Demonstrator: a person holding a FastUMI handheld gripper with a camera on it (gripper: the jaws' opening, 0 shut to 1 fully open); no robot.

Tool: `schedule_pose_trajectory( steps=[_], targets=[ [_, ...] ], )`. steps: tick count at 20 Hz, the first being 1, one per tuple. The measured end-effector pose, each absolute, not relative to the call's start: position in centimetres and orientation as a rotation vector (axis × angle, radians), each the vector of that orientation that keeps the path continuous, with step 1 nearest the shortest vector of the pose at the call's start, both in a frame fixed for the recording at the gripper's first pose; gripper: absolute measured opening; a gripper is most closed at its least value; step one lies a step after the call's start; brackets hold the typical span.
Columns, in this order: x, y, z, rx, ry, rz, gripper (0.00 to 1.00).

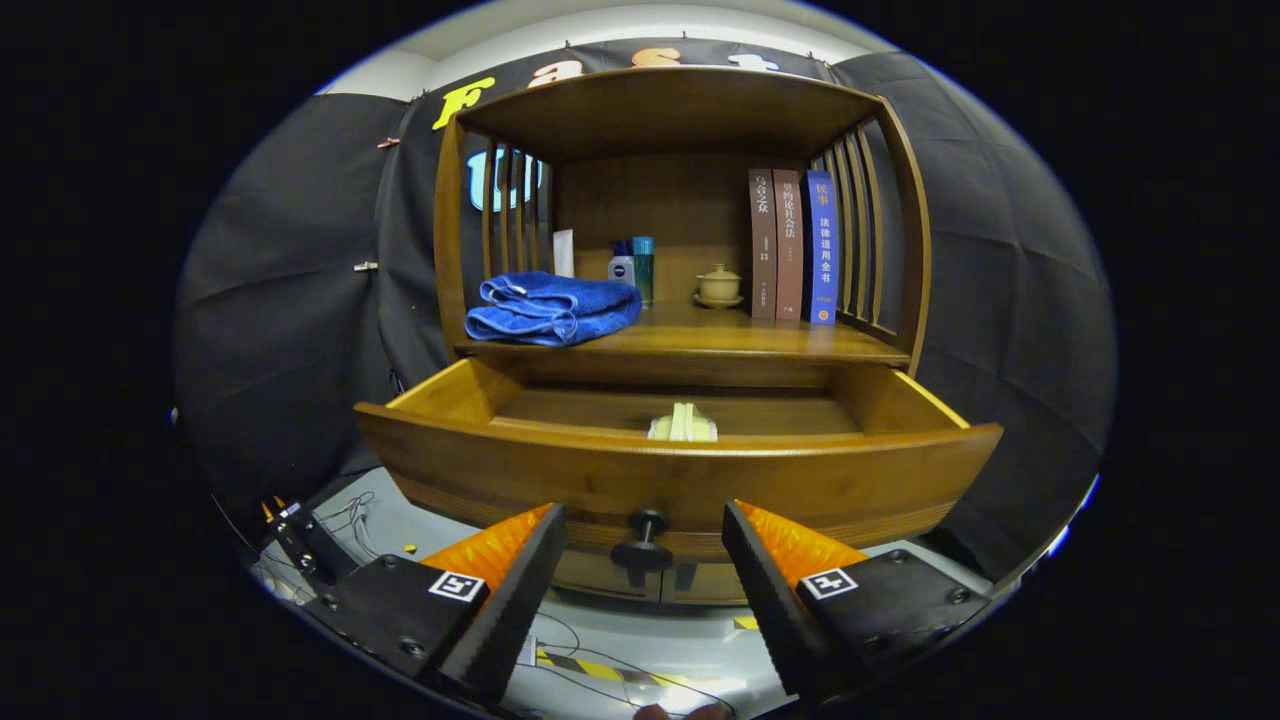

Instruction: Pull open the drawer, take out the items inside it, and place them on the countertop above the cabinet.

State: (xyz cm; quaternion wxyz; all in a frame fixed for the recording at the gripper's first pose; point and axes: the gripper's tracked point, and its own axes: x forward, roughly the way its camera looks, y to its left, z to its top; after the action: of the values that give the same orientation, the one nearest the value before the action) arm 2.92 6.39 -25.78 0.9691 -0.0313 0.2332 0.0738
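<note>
The wooden drawer point(560, 470) of the cabinet stands pulled out toward me. Its dark round knob point(648, 523) sits on the front panel, between and just ahead of my fingertips, not touched by either finger. Inside the drawer, near its front wall, a pale cream item point(682, 424) pokes up; most of it is hidden behind the drawer front. My gripper point(645, 520) is open, with its fingers spread wide on either side of the knob. The countertop point(730, 338) lies above the drawer.
On the countertop rest a folded blue towel point(550, 307), two small bottles point(633, 265), a small lidded cup on a saucer point(719, 286) and three upright books point(792, 245). Slatted wooden sides and a top shelf enclose it. Cables point(345, 515) lie on the grey floor below.
</note>
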Motion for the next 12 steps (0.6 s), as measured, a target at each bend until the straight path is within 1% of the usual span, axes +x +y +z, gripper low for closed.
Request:
schedule_pose_trajectory(
  steps=[6, 8, 10, 12],
  targets=[
    [8.1, 5.7, -20.6, -0.006, 0.556, 0.154, 0.99],
    [10.5, 5.8, -21.0, -0.002, 0.621, 0.173, 0.99],
    [12.4, 6.1, -22.6, 0.002, 0.729, 0.208, 0.99],
    [14.4, 5.6, -24.3, -0.009, 0.826, 0.199, 0.99]
  ],
)
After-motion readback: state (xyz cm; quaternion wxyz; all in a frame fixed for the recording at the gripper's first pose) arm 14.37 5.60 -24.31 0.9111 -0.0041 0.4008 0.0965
